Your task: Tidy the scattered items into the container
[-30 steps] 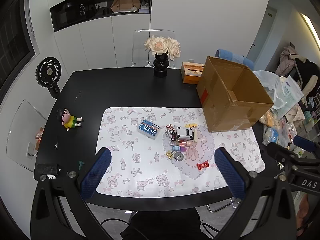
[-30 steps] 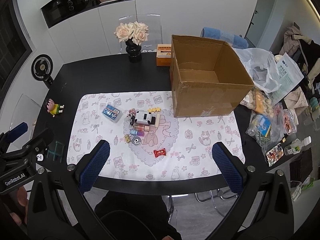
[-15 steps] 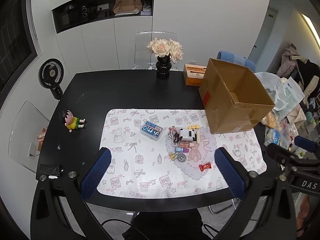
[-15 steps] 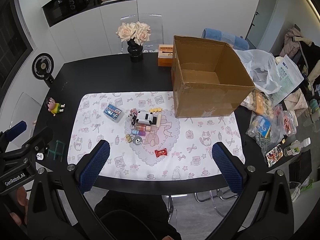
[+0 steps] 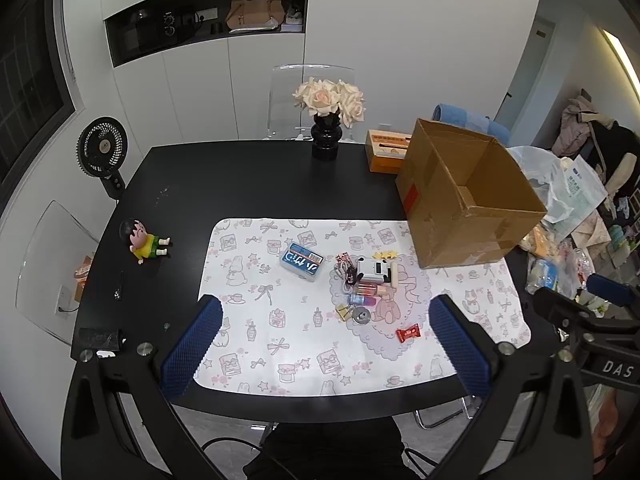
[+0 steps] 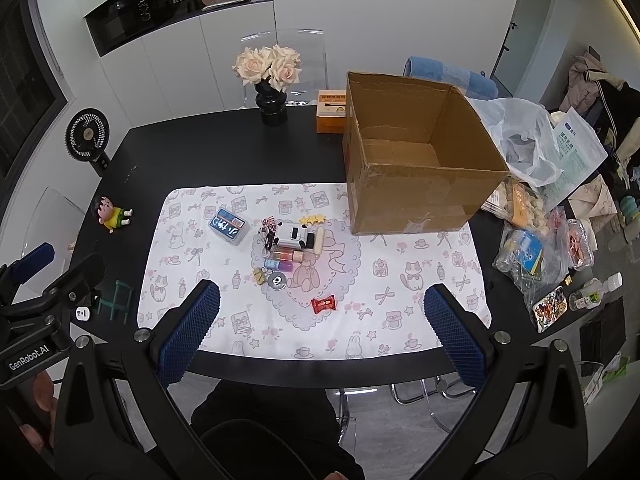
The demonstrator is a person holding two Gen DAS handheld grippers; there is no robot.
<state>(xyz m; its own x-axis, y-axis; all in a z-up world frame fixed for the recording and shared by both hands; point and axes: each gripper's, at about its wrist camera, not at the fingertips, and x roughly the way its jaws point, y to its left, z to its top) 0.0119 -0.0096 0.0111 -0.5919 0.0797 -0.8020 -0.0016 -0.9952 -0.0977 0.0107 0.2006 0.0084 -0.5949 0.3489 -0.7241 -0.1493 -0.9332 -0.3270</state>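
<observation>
Pulling back, you are seeing the table sit farther off in the left wrist view; your left gripper (image 5: 326,342) is hanging wide apart, empty. In the right wrist view, your right gripper (image 6: 322,330) is gaping too, above scattered items (image 6: 288,248) lying beside the cardboard box (image 6: 416,196).

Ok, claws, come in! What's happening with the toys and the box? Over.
Both claws open, holding nothing, high above the mat. Box looks empty; small items all on the mat. Nothing in the way.

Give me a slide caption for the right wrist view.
Open right gripper hovering above small items scattered on a patterned mat beside an empty cardboard box.
</observation>
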